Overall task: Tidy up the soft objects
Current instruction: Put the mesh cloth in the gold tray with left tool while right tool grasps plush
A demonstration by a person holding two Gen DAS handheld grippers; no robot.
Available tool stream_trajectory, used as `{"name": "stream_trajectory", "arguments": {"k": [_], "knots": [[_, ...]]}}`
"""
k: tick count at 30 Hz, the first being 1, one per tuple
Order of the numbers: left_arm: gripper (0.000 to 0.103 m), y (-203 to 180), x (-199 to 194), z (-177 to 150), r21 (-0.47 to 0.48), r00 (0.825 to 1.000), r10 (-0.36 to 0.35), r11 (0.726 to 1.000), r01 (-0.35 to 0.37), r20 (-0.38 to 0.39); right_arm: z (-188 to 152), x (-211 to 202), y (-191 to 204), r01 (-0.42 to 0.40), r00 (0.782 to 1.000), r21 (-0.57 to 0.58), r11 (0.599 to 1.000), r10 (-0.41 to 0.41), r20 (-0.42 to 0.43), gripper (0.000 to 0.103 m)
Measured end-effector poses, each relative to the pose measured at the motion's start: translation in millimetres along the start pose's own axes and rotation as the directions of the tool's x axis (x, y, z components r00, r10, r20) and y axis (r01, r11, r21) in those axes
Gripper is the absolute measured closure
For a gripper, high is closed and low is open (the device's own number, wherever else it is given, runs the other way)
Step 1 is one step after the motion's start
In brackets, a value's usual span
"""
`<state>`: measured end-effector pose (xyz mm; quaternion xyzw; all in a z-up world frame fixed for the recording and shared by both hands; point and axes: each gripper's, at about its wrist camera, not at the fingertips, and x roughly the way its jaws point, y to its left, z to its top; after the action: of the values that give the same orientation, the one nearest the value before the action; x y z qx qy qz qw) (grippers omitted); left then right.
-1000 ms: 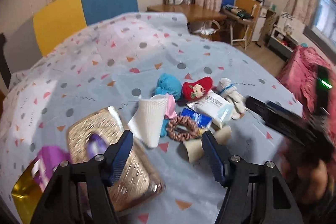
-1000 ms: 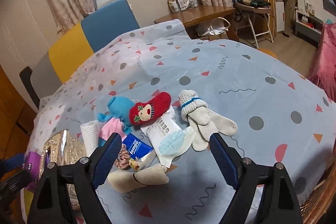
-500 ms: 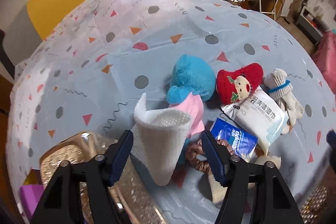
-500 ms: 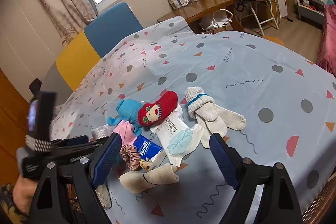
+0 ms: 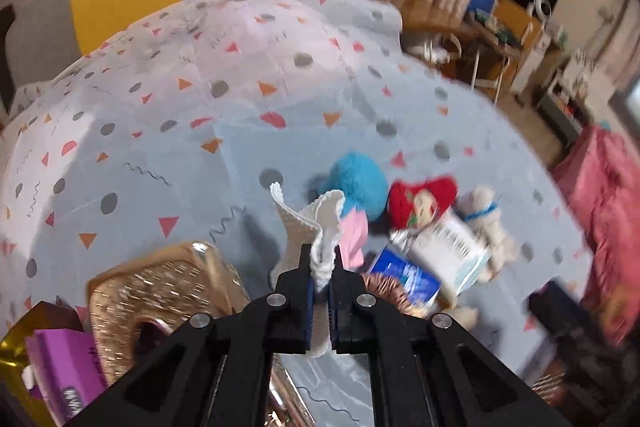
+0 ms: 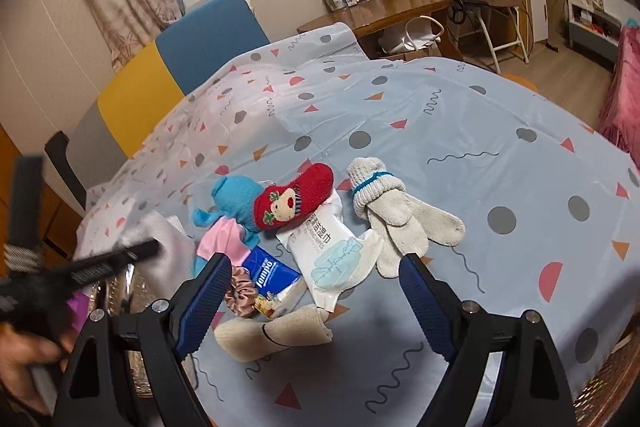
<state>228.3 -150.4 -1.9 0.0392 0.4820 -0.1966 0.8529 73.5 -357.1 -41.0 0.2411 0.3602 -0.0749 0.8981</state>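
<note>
My left gripper (image 5: 319, 285) is shut on a white knitted cloth (image 5: 316, 227) and holds it above the table, beside the gold glitter tray (image 5: 160, 291). In the right wrist view the left gripper (image 6: 104, 263) shows blurred at the left with the cloth (image 6: 160, 243). My right gripper (image 6: 316, 287) is open and empty above a pile: a blue plush (image 6: 236, 203), a red stocking (image 6: 296, 199), white mittens (image 6: 396, 215), a wet-wipes pack (image 6: 332, 247), a blue tissue pack (image 6: 268, 271), a pink scrunchie (image 6: 240, 291), a beige sock (image 6: 276, 335) and a pink cloth (image 6: 220, 243).
A purple box (image 5: 64, 359) lies left of the gold tray. The table has a patterned light-blue cloth (image 6: 460, 131). A blue and yellow chair (image 6: 180, 67) stands behind it. A woven basket rim (image 6: 612, 383) shows at the lower right.
My left gripper has shut on the white knitted cloth, which now stands pinched between its fingers. The right gripper has stayed open and moved slightly closer to the pile.
</note>
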Motion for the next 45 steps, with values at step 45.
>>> {"name": "stream_trajectory", "arguments": {"k": [45], "knots": [[0.097,305,-173,-222,-0.566,0.950,0.280,0.810,-0.154,0.142,18,173,106,-0.022,0.917,-0.064,0.998,-0.005,-0.398,0.049]]}}
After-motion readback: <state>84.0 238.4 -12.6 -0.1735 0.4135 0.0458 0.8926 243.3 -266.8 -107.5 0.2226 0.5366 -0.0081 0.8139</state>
